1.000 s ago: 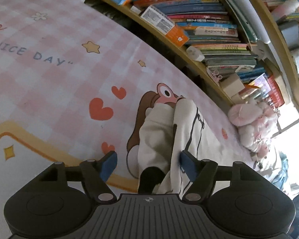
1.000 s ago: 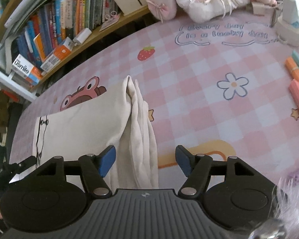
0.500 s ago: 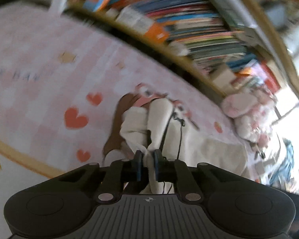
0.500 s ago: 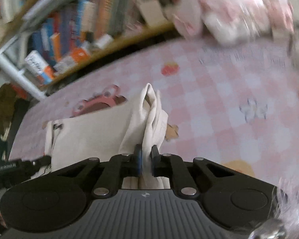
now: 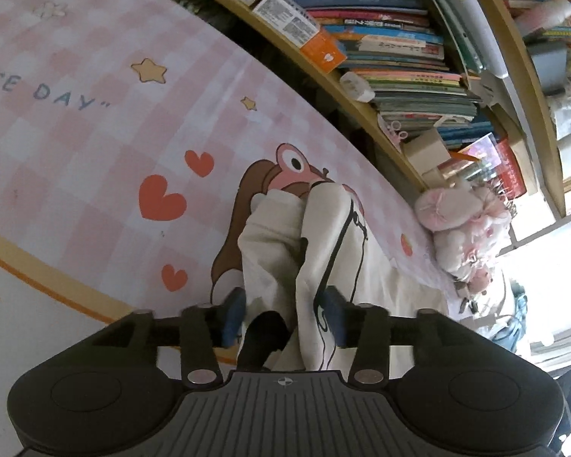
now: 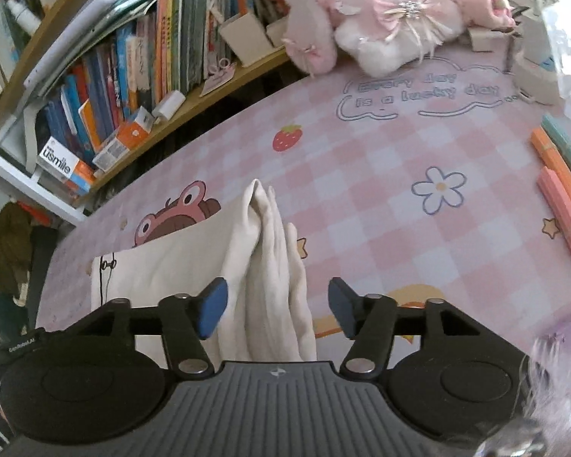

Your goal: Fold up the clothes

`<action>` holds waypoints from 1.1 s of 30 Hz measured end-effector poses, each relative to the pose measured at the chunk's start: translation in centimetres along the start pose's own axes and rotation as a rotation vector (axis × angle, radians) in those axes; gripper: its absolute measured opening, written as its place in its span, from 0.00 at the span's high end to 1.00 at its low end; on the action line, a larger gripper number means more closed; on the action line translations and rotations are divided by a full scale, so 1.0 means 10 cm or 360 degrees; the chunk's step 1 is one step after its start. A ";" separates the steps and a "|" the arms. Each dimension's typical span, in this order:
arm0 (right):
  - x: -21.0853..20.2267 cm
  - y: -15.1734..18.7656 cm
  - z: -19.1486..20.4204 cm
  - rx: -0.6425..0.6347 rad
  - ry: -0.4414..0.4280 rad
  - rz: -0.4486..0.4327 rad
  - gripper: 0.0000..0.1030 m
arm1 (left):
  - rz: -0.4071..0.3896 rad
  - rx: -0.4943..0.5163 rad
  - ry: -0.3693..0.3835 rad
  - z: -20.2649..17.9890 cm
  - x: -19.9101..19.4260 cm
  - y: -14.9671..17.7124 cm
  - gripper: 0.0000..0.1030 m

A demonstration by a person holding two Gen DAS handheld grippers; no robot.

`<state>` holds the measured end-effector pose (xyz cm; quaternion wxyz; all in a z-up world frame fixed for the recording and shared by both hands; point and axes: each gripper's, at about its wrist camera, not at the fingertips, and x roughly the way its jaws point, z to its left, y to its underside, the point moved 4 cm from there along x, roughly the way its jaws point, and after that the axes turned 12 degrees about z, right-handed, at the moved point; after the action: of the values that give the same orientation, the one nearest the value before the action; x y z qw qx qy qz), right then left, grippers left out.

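Note:
A cream garment with thin black line trim lies on the pink checked table mat. In the left wrist view its bunched end [image 5: 285, 251] rises in folds between my left gripper's fingers; the left gripper [image 5: 283, 314] is open around it, blue pads apart. In the right wrist view the other bunched end [image 6: 270, 259] stands in a ridge between my right gripper's fingers, and the rest of the garment spreads flat to the left. The right gripper [image 6: 276, 306] is open, its pads clear of the cloth on both sides.
A bookshelf full of books [image 5: 380, 38] runs along the table's far edge. Pink and white plush toys [image 6: 380, 19] sit at the back. Coloured marker pens [image 6: 559, 182] lie at the right. The mat [image 6: 361, 190] shows frog, heart and flower prints.
Both grippers were open a second ago, shut on the bunched cloth half a second ago, and have opened again. The cloth stays bunched between the fingers.

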<state>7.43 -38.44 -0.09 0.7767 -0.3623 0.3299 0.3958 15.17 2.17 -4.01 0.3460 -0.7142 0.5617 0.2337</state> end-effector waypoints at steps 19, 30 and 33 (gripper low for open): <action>0.32 0.09 0.37 -0.0268 0.0102 0.0054 0.81 | -0.0092 0.0242 -0.0170 -0.38 0.02 0.11 0.88; 0.37 0.13 0.18 -0.0170 0.0078 0.0111 0.66 | 0.0004 0.0101 -0.0063 -0.12 0.07 0.04 0.79; 0.42 0.12 0.13 -0.0122 0.0055 0.0137 0.61 | 0.0019 0.0075 -0.0072 -0.08 0.12 0.04 0.74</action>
<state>8.66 -35.35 -3.12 0.7388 -0.3840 0.3432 0.4348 15.08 0.71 -4.46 0.3740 -0.6969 0.5635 0.2386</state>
